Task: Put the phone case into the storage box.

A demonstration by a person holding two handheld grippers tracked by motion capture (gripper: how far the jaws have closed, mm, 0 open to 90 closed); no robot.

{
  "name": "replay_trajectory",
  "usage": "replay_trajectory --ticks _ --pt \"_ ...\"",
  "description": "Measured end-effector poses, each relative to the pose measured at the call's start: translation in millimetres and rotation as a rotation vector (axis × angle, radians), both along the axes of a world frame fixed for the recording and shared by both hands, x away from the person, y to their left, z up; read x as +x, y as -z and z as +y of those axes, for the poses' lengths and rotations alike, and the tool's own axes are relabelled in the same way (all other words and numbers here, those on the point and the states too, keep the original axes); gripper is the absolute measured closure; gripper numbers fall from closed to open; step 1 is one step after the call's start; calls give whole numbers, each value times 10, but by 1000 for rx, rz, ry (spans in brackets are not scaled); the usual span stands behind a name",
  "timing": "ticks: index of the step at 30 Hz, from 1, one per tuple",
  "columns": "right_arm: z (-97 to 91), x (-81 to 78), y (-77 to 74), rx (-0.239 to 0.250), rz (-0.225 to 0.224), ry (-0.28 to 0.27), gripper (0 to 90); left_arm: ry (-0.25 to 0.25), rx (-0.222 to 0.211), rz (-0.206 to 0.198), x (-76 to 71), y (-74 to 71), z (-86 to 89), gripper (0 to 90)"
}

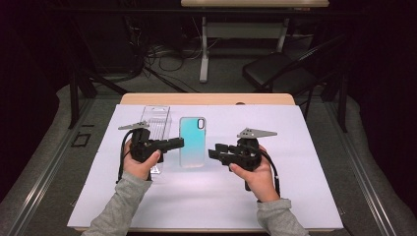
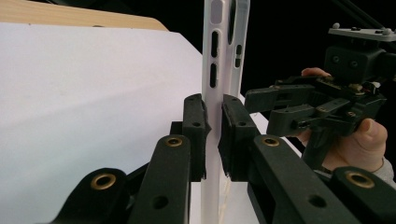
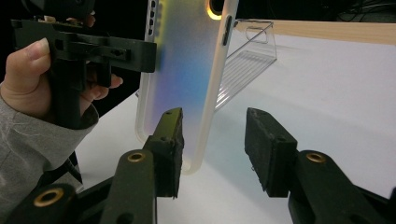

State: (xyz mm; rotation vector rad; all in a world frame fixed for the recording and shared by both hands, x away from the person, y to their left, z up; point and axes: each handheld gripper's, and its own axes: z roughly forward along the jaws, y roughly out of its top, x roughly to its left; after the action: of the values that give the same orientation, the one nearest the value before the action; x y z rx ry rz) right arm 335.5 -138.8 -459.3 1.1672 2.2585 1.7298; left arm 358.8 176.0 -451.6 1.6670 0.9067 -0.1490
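Note:
A teal, iridescent phone case (image 1: 192,140) is at the middle of the white sheet (image 1: 295,196). My left gripper (image 1: 180,142) comes in from its left and is shut on the case's long side; in the left gripper view the pads (image 2: 194,126) clamp the white rim (image 2: 211,74). My right gripper (image 1: 212,153) is at the case's lower right side. In the right gripper view its jaws stand open (image 3: 215,144), with the rim of the case (image 3: 187,70) between them, close to the left pad (image 3: 173,140) and well short of the other pad.
A clear plastic package (image 1: 156,123) lies just behind my left hand, also seen as the clear package (image 3: 247,60) beyond the case. The wooden table edge (image 1: 206,98) runs along the back. A dark chair (image 1: 275,69) and another table's legs stand on the floor beyond.

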Motion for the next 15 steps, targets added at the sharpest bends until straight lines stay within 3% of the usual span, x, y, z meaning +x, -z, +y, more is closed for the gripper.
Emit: replay_trajectory --ticks 15 --pt "33 30 82 46 68 -38 603 41 -11 2 -41 6 -93 820"
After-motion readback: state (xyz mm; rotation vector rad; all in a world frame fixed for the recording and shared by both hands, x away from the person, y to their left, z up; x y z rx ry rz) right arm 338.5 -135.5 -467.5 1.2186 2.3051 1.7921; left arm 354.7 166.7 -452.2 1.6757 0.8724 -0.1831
